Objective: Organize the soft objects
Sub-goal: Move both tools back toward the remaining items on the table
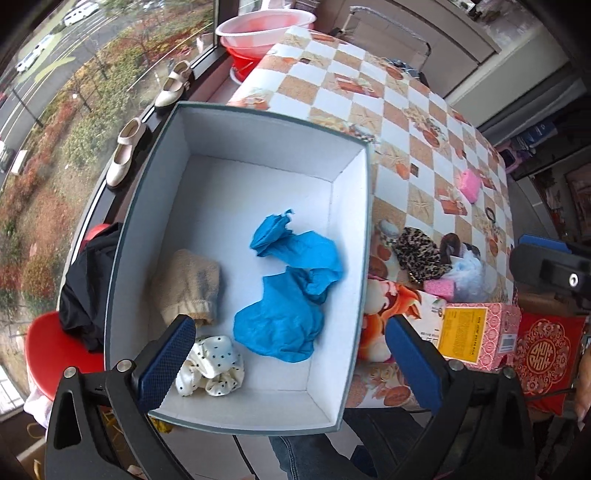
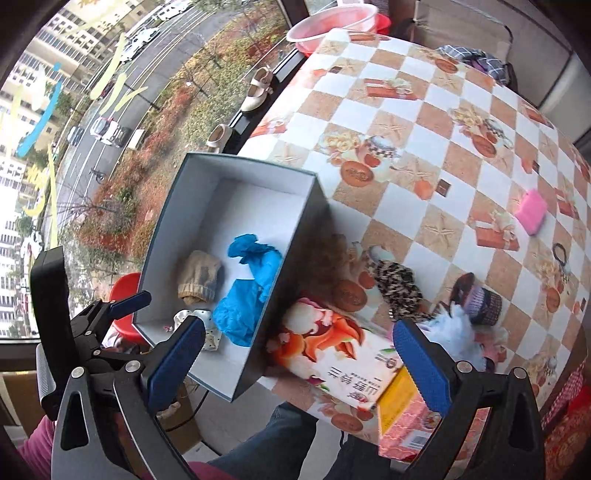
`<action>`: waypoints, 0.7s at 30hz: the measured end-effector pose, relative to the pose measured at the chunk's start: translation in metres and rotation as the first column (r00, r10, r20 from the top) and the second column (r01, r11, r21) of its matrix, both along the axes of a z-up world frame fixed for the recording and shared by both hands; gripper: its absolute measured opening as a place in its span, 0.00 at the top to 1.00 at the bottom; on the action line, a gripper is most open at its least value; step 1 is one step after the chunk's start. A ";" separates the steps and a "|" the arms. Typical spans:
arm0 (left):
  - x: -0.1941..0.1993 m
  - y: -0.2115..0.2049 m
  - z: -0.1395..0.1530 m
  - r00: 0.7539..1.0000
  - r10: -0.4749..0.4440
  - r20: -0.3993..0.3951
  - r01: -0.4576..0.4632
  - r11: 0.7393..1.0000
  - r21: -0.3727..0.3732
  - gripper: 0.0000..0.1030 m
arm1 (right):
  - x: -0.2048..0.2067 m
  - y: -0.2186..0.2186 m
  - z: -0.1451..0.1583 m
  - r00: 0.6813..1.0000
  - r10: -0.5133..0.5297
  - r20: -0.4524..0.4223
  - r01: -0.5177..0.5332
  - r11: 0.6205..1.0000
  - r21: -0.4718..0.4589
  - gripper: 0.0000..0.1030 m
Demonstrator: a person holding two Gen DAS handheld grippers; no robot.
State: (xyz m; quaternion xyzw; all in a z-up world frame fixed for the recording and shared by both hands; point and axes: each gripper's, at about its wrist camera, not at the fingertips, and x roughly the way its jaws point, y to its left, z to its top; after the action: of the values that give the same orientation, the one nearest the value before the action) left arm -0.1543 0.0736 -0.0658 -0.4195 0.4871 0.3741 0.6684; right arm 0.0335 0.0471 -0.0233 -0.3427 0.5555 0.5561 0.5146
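An open grey box (image 1: pixel 255 122) with white inside sits at the table's left edge; it also shows in the right wrist view (image 2: pixel 306 236). In it lie a crumpled blue cloth (image 1: pixel 291 291), a beige sock (image 1: pixel 192 284) and a white dotted scrunchie (image 1: pixel 212 365). On the table to its right lie a leopard-print scrunchie (image 1: pixel 421 254), a pink sponge (image 1: pixel 439 288), a pale blue puff (image 1: pixel 469 271) and a second pink sponge (image 1: pixel 470 184). My left gripper (image 1: pixel 288 363) is open and empty above the box's near end. My right gripper (image 2: pixel 299 363) is open and empty above the box's near right corner.
A pink and yellow carton (image 1: pixel 480 336) stands at the table's near edge. A black hair tie (image 2: pixel 560 254) lies further right. Red stools (image 1: pixel 62 347) with dark clothing stand left of the box. Cream shoes (image 1: pixel 125 155) sit on the window sill. A pink basin (image 1: pixel 266 27) stands beyond the table.
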 end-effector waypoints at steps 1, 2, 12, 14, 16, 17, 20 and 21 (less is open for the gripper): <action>0.012 -0.001 0.004 0.999 -0.032 0.001 0.032 0.999 0.008 0.00 | 0.014 -0.004 0.002 1.000 -0.025 0.010 0.025 1.000 -0.003 0.00; 0.023 -0.001 0.006 0.998 -0.060 0.002 0.060 0.998 0.014 0.00 | 0.029 -0.007 0.002 0.999 -0.049 0.019 0.049 0.999 -0.009 0.00; 0.110 -0.010 0.002 0.973 -0.225 -0.044 0.225 0.974 -0.011 0.00 | 0.148 -0.037 -0.063 0.969 -0.242 -0.054 0.224 0.948 -0.225 0.00; 0.121 -0.011 -0.003 0.967 -0.245 -0.069 0.245 0.969 -0.021 0.00 | 0.157 -0.036 -0.085 0.968 -0.237 -0.084 0.205 0.938 -0.278 0.00; 0.131 -0.010 -0.008 0.962 -0.255 -0.092 0.253 0.967 -0.035 0.00 | 0.159 -0.033 -0.107 0.972 -0.206 -0.117 0.158 0.930 -0.331 0.00; 0.135 -0.010 -0.011 0.961 -0.258 -0.100 0.254 0.966 -0.044 0.00 | 0.159 -0.030 -0.119 0.974 -0.184 -0.129 0.127 0.924 -0.360 0.00; 0.147 -0.007 -0.022 0.957 -0.261 -0.130 0.253 0.965 -0.073 0.00 | 0.154 -0.024 -0.153 0.982 -0.103 -0.160 0.024 0.900 -0.435 0.00; 0.152 -0.006 -0.027 0.954 -0.262 -0.142 0.253 0.964 -0.081 0.00 | 0.151 -0.023 -0.164 0.982 -0.077 -0.170 -0.009 0.889 -0.458 0.00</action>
State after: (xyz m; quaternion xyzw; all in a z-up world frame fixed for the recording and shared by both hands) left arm -0.0025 0.0673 -0.0925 -0.3434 0.5983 0.2991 0.6592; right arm 0.1846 0.0242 -0.1870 -0.3914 0.7216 0.4300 0.3758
